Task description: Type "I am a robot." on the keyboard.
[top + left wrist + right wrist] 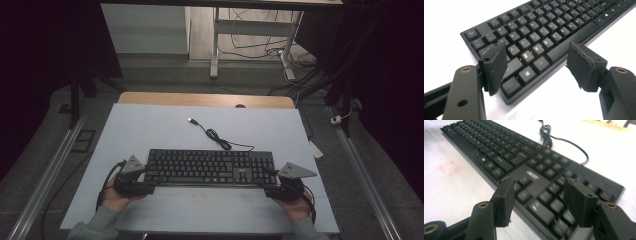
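Left tongs are shown with the jaws parted and nothing pressed between the pads; one pad hangs over the near left corner of the keyboard, the other over bare bench beside its front edge. Right tongs are likewise spread wide and grip nothing, both pads standing over the keys at the keyboard's right end.

In the high view, the left tongs and right tongs are seen at opposite ends of the black keyboard, which lies flat near the front of the white bench, its long axis running left to right between the two hands. Each hand is thus just beside its own end, neither nearer than the other. Any lift would, by judgement, turn on both ends being taken together.

The high view alone gives the whole layout and the USB cable trailing from the rear edge to a loose plug. A faint reddish mark on the bench is seen more plainly in the right gripper view.
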Available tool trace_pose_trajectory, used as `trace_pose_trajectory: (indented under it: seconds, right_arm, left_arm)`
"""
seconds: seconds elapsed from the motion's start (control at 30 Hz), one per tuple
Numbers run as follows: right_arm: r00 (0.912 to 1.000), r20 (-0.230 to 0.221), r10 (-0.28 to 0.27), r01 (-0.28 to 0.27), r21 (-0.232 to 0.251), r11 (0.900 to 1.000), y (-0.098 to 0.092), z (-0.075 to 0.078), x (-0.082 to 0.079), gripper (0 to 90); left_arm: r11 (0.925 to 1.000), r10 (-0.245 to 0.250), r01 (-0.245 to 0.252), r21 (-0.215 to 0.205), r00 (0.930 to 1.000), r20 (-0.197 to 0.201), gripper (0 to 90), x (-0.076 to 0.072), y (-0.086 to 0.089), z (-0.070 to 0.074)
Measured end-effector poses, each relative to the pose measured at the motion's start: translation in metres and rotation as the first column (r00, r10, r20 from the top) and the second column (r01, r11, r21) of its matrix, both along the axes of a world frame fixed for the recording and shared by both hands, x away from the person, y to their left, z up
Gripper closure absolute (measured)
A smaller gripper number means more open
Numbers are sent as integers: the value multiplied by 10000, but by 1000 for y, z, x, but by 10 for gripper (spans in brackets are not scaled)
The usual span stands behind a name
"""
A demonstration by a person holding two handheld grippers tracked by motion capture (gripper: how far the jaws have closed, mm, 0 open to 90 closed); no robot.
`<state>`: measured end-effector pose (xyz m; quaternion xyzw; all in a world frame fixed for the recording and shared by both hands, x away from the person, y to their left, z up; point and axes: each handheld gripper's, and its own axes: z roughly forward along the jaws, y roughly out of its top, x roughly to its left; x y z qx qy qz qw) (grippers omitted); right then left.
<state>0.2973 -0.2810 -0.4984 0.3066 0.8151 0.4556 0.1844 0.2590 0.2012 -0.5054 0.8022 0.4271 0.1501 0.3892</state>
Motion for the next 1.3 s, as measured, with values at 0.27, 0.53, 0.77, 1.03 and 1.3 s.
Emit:
trace_pose_trajectory:
  seconds: [0.27,0.53,0.77,1.03,1.3]
  right_arm:
    - [9994,-167,-304,307,159,9994,-24,-4,-4,419]
    - [9995,-264,-187,185,-89,9998,-22,-10,-1,417]
    - [9997,-197,-154,153,-60,9999,-21,-9,-2,417]
    - [9998,-144,-114,113,-89,9999,-20,-8,-2,417]
    - [9999,-77,-113,114,66,9999,-20,-6,-2,416]
  left_arm:
    - [10000,-57,57,55,10000,-16,321,-4,1,-6]
    - [9998,-82,83,158,10000,-56,320,-1,0,-8]
    - [9997,-59,61,228,10000,-67,321,0,-1,-9]
    - [9997,21,-20,259,10000,-41,321,0,0,-10]
    - [9996,104,-104,248,9999,-32,320,0,1,-10]
